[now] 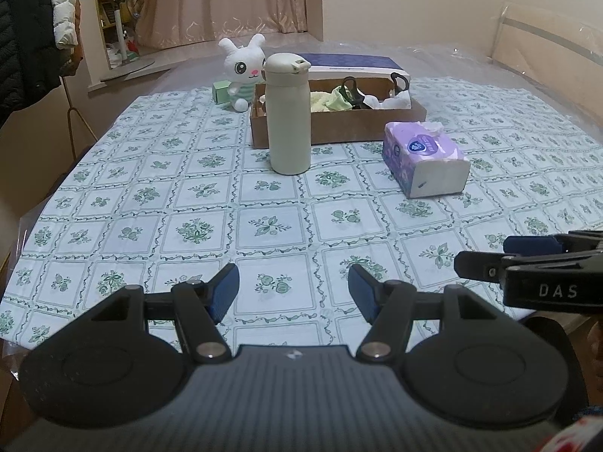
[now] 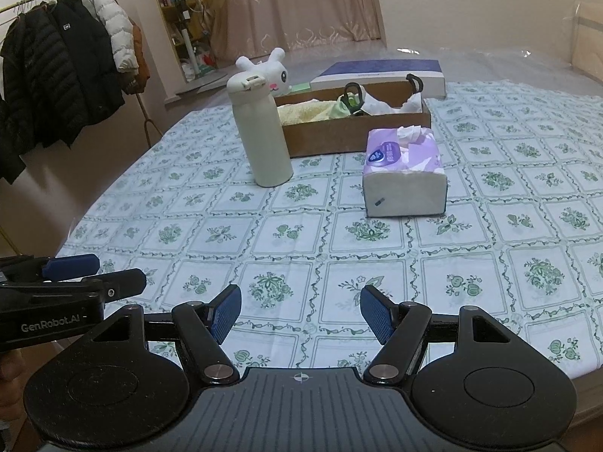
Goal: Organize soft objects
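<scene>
- Both tongs stand parted with nothing between their blue pads: the left tongs (image 1: pixel 293 289) fill the bottom of the left wrist view, the right tongs (image 2: pixel 300 310) the bottom of the right wrist view, each held over the near edge of the counter (image 1: pixel 158 226).
- At the right edge of the left wrist view the right tongs come in sideways (only their black arms and one blue pad show).
- Centre of both views: a cream flask (image 1: pixel 288 116) stands upright on the green-patterned cloth, its lid shut.
- Behind the flask lies a shallow cardboard box (image 1: pixel 339 126); the flask stands just in front of its left part.
- Inside the box lie a yellow towel (image 2: pixel 305 111), a pale green cloth (image 1: pixel 337 101), black-handled scissors (image 2: pixel 354 98) and some white crumpled material (image 1: pixel 395 102) at the right end.
- A white plush rabbit (image 1: pixel 243 66) sits at the upper middle of the left wrist view, left of the box and behind it (in the right wrist view the flask hides most of it).
- Beside the rabbit is a small green box (image 1: pixel 221 92).
- A purple tissue pack (image 2: pixel 405 173) lies right of centre, in front of the box's right end, apart from the flask, with a tissue sticking out on top.
- A flat blue-and-white box (image 2: pixel 380 71) lies behind the cardboard box.
- Jackets (image 2: pixel 64 71) hang at the upper left of the right wrist view.
</scene>
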Demonstrator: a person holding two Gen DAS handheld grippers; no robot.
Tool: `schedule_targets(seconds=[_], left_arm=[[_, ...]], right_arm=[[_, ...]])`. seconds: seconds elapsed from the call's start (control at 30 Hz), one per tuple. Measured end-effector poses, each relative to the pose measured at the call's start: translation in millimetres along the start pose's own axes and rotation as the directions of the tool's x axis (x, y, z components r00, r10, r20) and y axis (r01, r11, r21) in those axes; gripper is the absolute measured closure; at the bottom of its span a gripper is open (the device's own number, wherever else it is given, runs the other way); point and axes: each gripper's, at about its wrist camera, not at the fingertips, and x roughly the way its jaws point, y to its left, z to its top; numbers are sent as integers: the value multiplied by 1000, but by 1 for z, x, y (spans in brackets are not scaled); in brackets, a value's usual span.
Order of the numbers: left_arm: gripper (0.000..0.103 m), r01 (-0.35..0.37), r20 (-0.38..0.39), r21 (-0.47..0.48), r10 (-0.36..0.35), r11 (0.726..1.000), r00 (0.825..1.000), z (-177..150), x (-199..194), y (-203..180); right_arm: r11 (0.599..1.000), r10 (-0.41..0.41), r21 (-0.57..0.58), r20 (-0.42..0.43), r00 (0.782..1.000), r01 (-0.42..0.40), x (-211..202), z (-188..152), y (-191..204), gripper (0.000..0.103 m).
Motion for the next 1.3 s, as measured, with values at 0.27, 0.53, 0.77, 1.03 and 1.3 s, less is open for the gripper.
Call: schedule_targets(seconds=[0.27,0.53,0.77,1.03,1.3], left_arm=[[41,2,-1,0,-2,1000,1000,-1,1,0],[41,3,-4,-2,-3,1000,1000,-1,2,0],[41,4,-4,-1,-4,1000,1000,-1,2,0],[41,3,-6,-2,-3,1000,1000,-2,3,0],[41,5,-6,-1,-5,1000,1000,-2,4,0]], right_arm=[[1000,1,0,-1,1000,-1,1,0,0,33],[1000,0,4,-5,1000,0,3,-2,-1,33],[1000,-1,5,-5,1000,1,3,-1,-1,33],[1000,-1,9,-6,1000,1,3,-2,-1,33],[1000,-2,11,-8,1000,2,4,-2,-2,33]])
